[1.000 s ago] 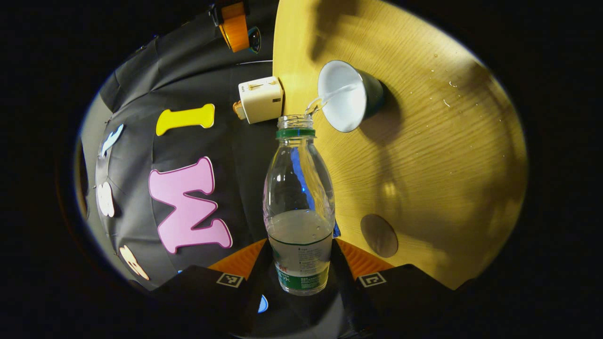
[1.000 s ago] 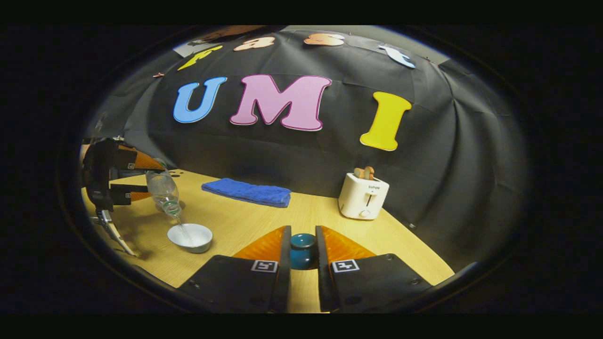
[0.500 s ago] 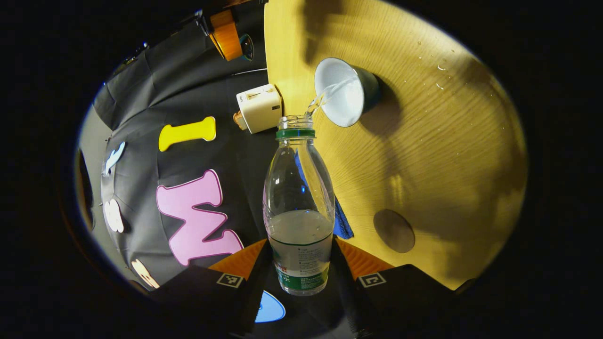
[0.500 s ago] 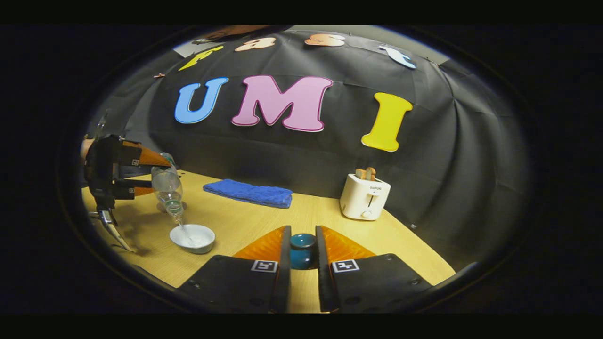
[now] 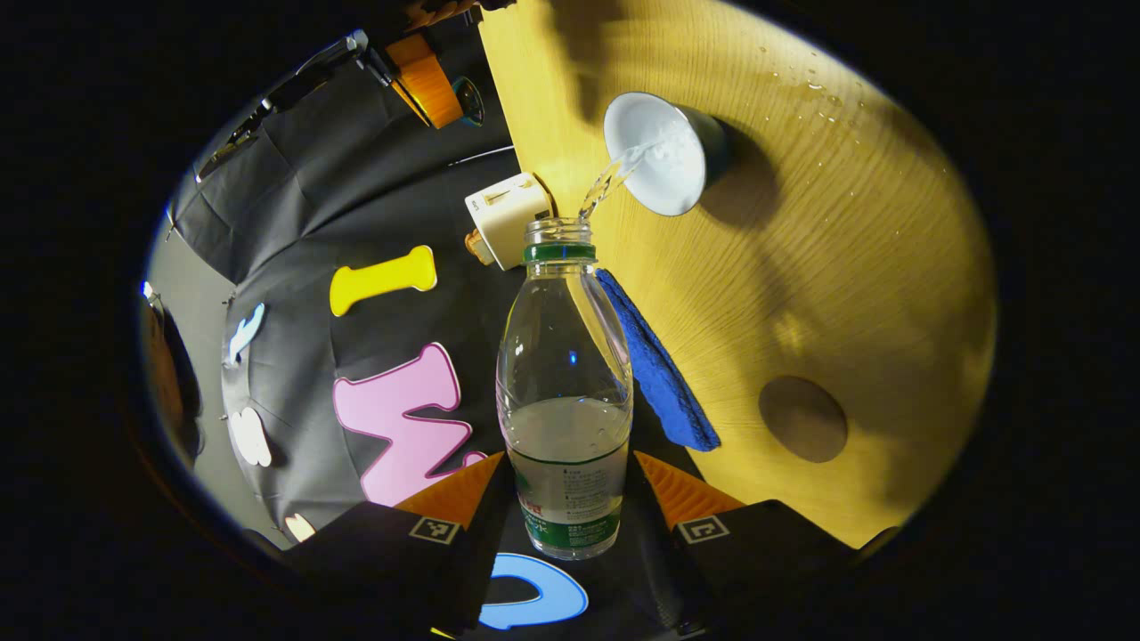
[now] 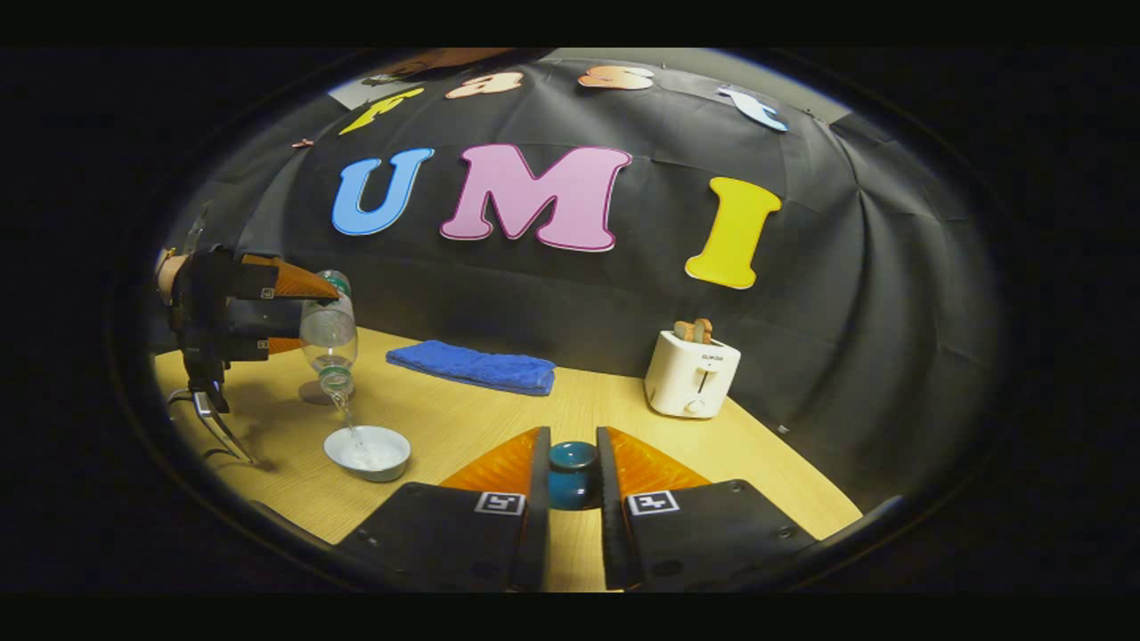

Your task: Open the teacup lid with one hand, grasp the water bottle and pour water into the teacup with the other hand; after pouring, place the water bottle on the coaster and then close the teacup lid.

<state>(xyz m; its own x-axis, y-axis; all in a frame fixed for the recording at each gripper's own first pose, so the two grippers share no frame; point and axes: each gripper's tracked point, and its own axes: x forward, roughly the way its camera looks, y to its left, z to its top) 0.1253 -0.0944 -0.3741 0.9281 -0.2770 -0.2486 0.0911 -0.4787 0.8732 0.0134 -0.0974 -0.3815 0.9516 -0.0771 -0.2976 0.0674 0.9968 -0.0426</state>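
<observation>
Left gripper view: the left gripper (image 5: 570, 499) clamps the water bottle (image 5: 565, 392) by its lower body, one finger on each side. The uncapped neck points straight ahead of the fingers, and a thin stream of water leaves it into the teacup (image 5: 663, 153), which stands uncovered on the wooden table (image 5: 855, 267) just beyond the bottle's mouth, to the right. The round coaster (image 5: 802, 418) lies on the table, right of the fingers and apart from the bottle. A blue towel (image 5: 657, 369) shows just behind the bottle, a white toaster (image 5: 506, 217) left of its neck.

In the right gripper view, the right gripper (image 6: 572, 481) pinches the teal teacup lid (image 6: 572, 472) between both fingers, above the table, with the teacup (image 6: 367, 451) ahead and to its left.
</observation>
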